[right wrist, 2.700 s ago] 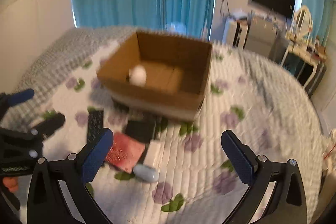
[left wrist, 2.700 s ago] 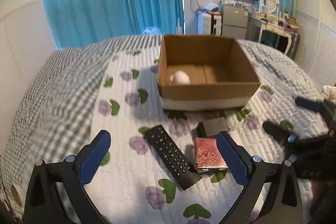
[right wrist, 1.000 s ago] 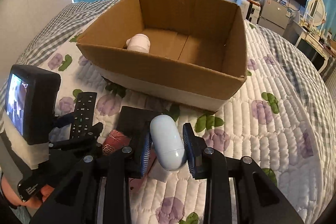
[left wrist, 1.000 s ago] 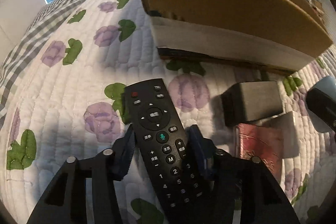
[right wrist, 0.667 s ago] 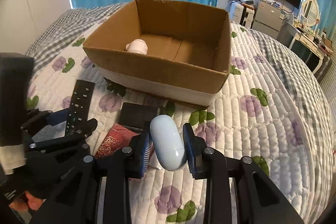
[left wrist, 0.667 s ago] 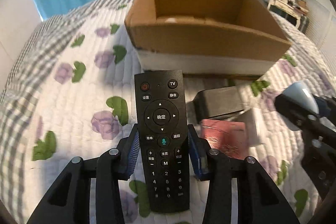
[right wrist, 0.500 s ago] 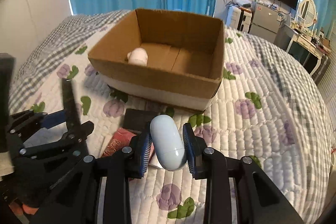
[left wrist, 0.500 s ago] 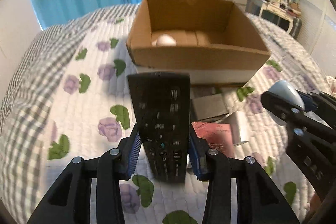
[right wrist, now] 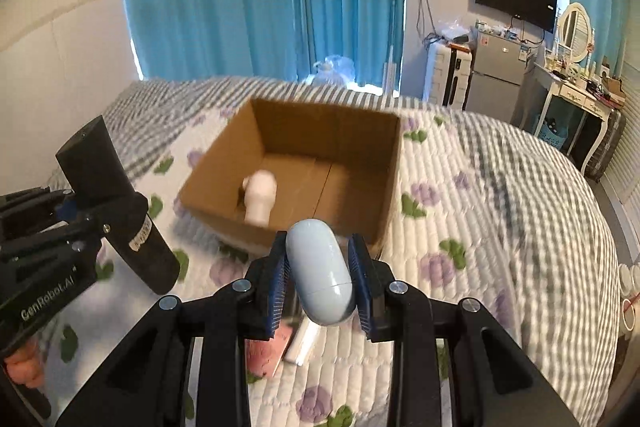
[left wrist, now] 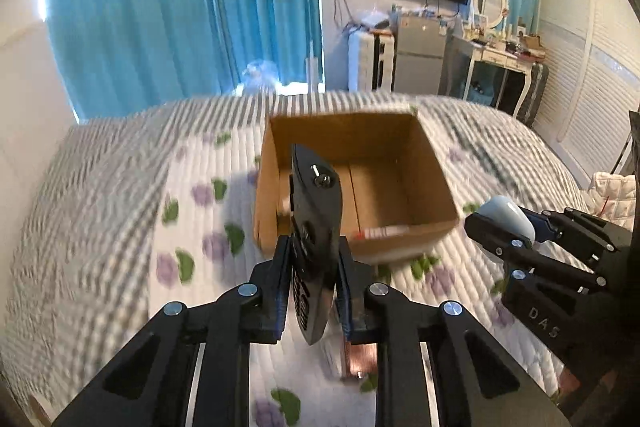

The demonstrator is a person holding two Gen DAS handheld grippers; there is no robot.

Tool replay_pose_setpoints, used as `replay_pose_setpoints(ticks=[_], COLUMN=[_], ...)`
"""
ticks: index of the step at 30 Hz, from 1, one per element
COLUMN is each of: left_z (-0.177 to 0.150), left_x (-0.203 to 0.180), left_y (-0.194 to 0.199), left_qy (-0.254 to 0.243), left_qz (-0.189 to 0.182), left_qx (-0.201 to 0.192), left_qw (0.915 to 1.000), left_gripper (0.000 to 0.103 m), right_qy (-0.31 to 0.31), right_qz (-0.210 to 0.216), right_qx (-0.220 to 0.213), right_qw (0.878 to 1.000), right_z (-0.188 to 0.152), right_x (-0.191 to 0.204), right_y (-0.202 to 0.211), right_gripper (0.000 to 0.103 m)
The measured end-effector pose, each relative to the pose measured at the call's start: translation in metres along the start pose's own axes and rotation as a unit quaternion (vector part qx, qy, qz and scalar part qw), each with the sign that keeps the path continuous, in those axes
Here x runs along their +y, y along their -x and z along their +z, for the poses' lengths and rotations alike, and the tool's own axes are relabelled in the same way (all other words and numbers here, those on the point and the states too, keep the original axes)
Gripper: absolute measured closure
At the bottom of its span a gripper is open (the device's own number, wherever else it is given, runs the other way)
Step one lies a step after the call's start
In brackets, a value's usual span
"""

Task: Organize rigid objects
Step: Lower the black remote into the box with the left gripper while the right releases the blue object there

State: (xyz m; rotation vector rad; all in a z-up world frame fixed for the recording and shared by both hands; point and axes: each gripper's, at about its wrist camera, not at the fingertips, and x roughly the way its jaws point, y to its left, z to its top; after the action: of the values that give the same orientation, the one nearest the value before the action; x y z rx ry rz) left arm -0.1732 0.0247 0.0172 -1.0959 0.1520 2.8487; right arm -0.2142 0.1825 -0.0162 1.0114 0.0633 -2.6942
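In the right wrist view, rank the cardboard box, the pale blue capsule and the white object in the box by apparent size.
1. cardboard box
2. pale blue capsule, enlarged by closeness to the camera
3. white object

right tool (right wrist: 320, 277) gripping pale-blue capsule (right wrist: 319, 271), cardboard box (right wrist: 394, 167) beyond

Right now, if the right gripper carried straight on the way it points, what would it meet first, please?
Probably the cardboard box: the right gripper, shut on the pale blue case, points at its near wall or just over it. Depth is unclear.
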Motion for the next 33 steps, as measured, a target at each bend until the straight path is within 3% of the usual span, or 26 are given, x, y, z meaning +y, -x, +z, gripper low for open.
replay_pose_setpoints(ticks=[7,11,18,22,24,25,26,28,33], left_z=[0.058,0.081,0.074,0.075,0.078,0.081,0.084,0.09,0.094], left_x=[-0.013,-0.021,-0.034,-0.034,-0.031,-0.031,-0.03,-0.027,-0.008], left_y=[-0.016,-0.055,-0.137,-0.161,-0.164,-0.164,-0.162,-0.155,-0.129], left_qy=[-0.038,-0.054,-0.075,-0.057,-0.048,-0.049,-0.051,-0.049,-0.034], left_qz=[-0.007,0.01,0.013,-0.006,0.003,0.009,0.012,0.014,0.012], left_qx=[-0.023,-0.004,0.066,0.074,0.065,0.056,0.05,0.029,0.004], left_qw=[0.999,0.9985,0.9949,0.9956,0.9967,0.9972,0.9974,0.9982,0.9993], left_gripper=[0.083,0.083,0.083,0.083,0.078,0.072,0.055,0.037,0.037], right_qy=[0.011,0.023,0.026,0.03,0.039,0.044,0.048,0.043,0.032], right_qz=[-0.002,-0.008,-0.01,-0.012,-0.019,-0.022,-0.026,-0.028,-0.025], right_qx=[-0.03,-0.029,-0.006,0.019,0.025,0.026,0.025,0.022,0.019], right_qw=[0.999,0.999,1.0,0.999,0.999,0.998,0.998,0.998,0.999], right_z=[0.049,0.071,0.071,0.063,0.06,0.059,0.058,0.058,0.058], right_x=[-0.012,-0.014,-0.03,-0.038,-0.039,-0.039,-0.04,-0.044,-0.045], right_y=[-0.001,-0.023,-0.073,-0.096,-0.101,-0.103,-0.104,-0.103,-0.101], right_gripper=[0.074,0.074,0.074,0.074,0.074,0.074,0.074,0.074,0.074])
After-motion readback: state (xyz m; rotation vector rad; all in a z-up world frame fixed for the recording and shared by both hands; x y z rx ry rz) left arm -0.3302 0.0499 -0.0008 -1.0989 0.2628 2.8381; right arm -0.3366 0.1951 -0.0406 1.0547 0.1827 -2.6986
